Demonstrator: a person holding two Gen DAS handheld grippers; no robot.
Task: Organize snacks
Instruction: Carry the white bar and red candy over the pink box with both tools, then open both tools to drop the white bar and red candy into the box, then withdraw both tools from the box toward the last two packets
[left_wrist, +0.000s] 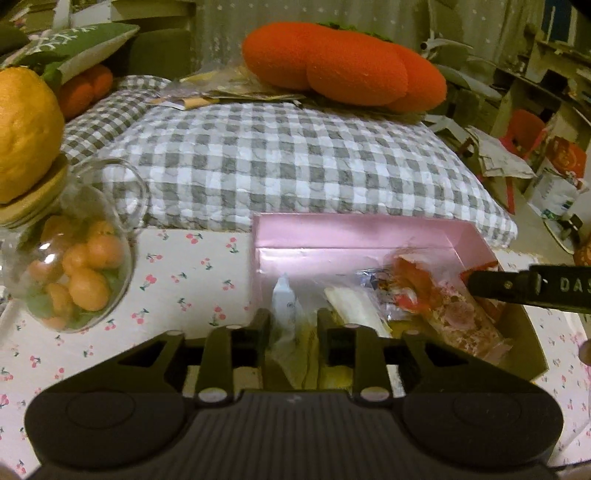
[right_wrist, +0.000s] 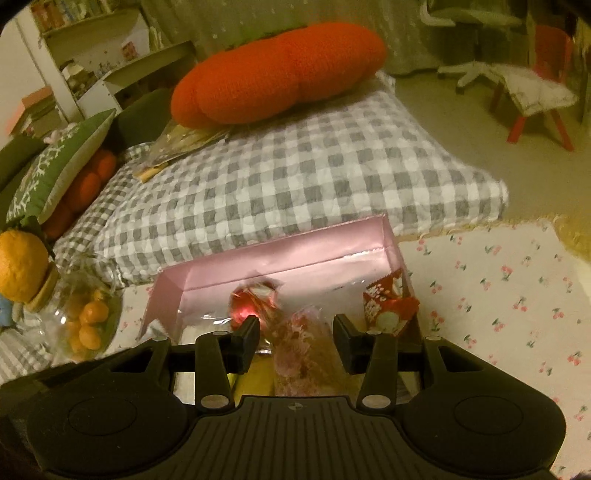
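In the near part of the pink box (left_wrist: 354, 236), the left gripper (left_wrist: 293, 325) hangs over a white packet (left_wrist: 286, 306); its jaws stand slightly apart with the packet between them, and I cannot tell whether the pads press on it. Just right of it, the right gripper (right_wrist: 295, 334) straddles a clear bag of pink snack (right_wrist: 306, 339), its jaws apart on either side and seemingly not pinching, though the dim light makes contact hard to judge. A cream bar (left_wrist: 354, 310) lies between the two. Farther in sit a red round sweet (right_wrist: 251, 301) and, at the right wall, a red sachet (right_wrist: 388, 302). Left of the box stands a glass jar (left_wrist: 74, 258) of small oranges on the cherry cloth (right_wrist: 498, 295); beyond lie a checked cushion (left_wrist: 295, 162) and an orange pillow (left_wrist: 343, 62).

The step looks like settling snacks inside the box. Next, each gripper likely needs a clean release and a lift straight out without dragging wrappers.
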